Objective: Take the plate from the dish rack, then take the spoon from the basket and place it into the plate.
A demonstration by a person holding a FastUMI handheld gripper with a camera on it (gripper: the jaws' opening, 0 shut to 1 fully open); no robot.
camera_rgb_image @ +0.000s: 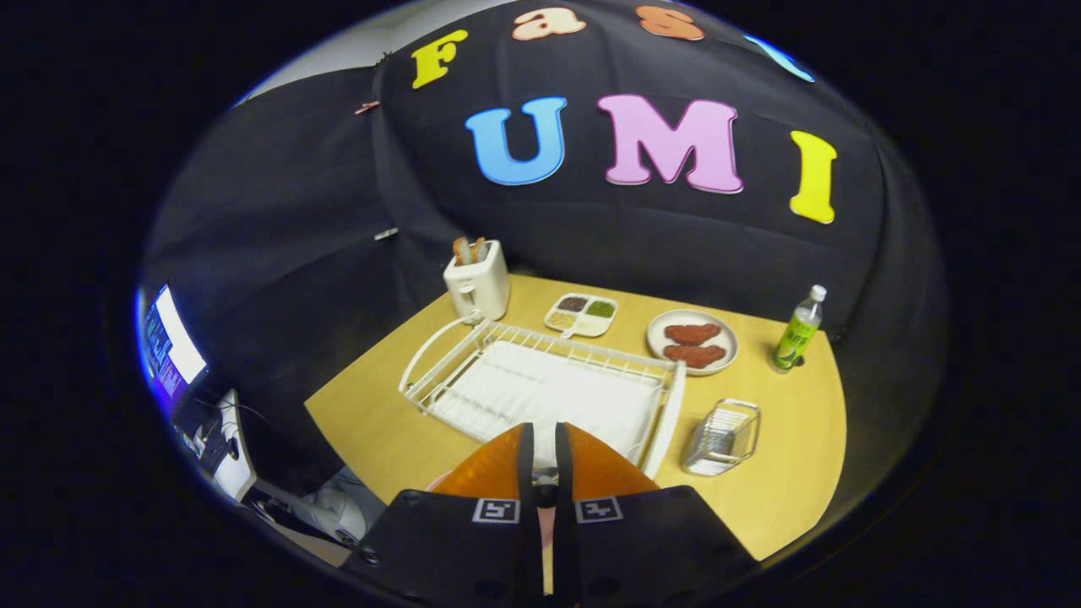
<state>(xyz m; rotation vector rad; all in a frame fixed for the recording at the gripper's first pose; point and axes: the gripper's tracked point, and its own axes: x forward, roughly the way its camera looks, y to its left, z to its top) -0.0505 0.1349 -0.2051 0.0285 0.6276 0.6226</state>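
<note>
In the gripper view, the gripper (545,447) is seen with its two fingers drawn close together, and an orange plate (494,469) is clamped on edge between them, its rim pinched from both sides. The plate is held upright, raised above the near edge of the wooden table (794,473), and part of the near side of the dish rack is hidden behind it.

The white wire dish rack (540,380) is set on the middle of the table, just beyond the fingers, with a white drip tray lying inside it. A small wire basket (722,437) is placed just beside the rack, toward the table's right edge; whether the spoon lies inside it cannot be told.

Along the far edge of the table, a white toaster (477,283) with toast slices standing in its slots is found at the far left corner, touching or nearly touching the rack's far corner. Next to it, a divided tray of seasonings (581,315) is laid, followed by a round white plate (692,342) carrying two brown pieces of food. A green-labelled bottle (798,331) with a white cap is stood upright near the far right corner, well apart from the basket.

A lit monitor (173,346) is seen off the table's left side.
</note>
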